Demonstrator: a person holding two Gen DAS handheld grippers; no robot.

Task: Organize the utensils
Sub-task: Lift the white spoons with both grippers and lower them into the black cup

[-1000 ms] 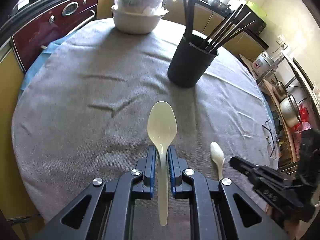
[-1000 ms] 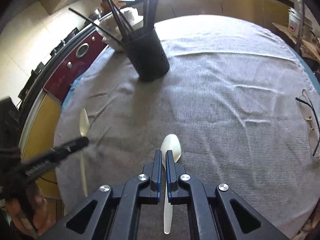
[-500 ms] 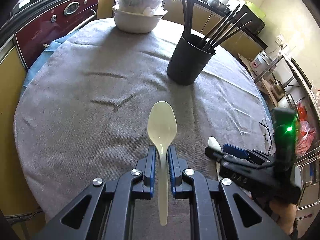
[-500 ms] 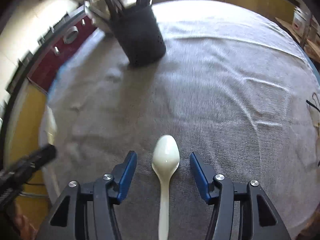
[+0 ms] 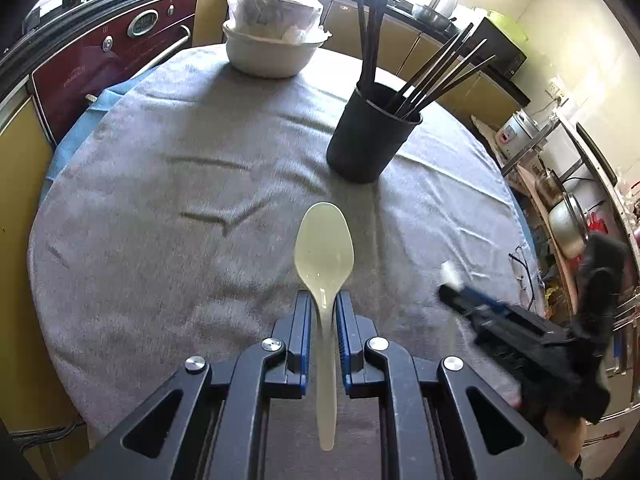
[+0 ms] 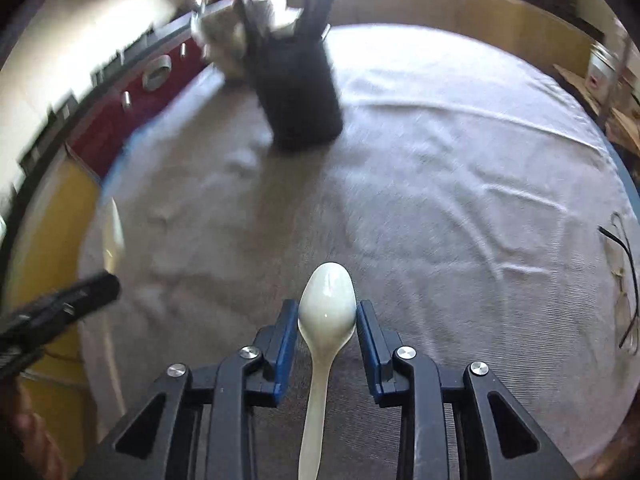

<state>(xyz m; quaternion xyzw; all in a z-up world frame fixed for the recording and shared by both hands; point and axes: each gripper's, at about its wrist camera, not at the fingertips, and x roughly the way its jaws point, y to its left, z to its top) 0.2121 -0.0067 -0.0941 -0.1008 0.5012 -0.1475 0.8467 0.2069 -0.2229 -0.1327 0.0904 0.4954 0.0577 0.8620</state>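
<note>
My left gripper (image 5: 323, 303) is shut on the neck of a pale cream plastic spoon (image 5: 324, 248), held bowl forward above the grey cloth. A black utensil holder (image 5: 370, 136) with several black chopsticks stands beyond it. My right gripper (image 6: 327, 312) is open, its blue pads on either side of a white plastic spoon (image 6: 327, 300) that lies on the cloth between them. In the left wrist view the right gripper (image 5: 516, 320) sits at the right with the white spoon's bowl (image 5: 450, 272) at its tip. The holder (image 6: 298, 92) is blurred in the right wrist view.
A round table under a grey cloth (image 5: 160, 184). A white bowl with a wrapped bundle (image 5: 272, 36) stands at the far side. Eyeglasses (image 6: 622, 280) lie near the right edge. A dark red oven (image 5: 108, 52) and yellow cabinets ring the table.
My right gripper opened, releasing the white spoon, and is now closing in around it again; its view is blurred from motion. My left gripper kept its spoon and barely moved.
</note>
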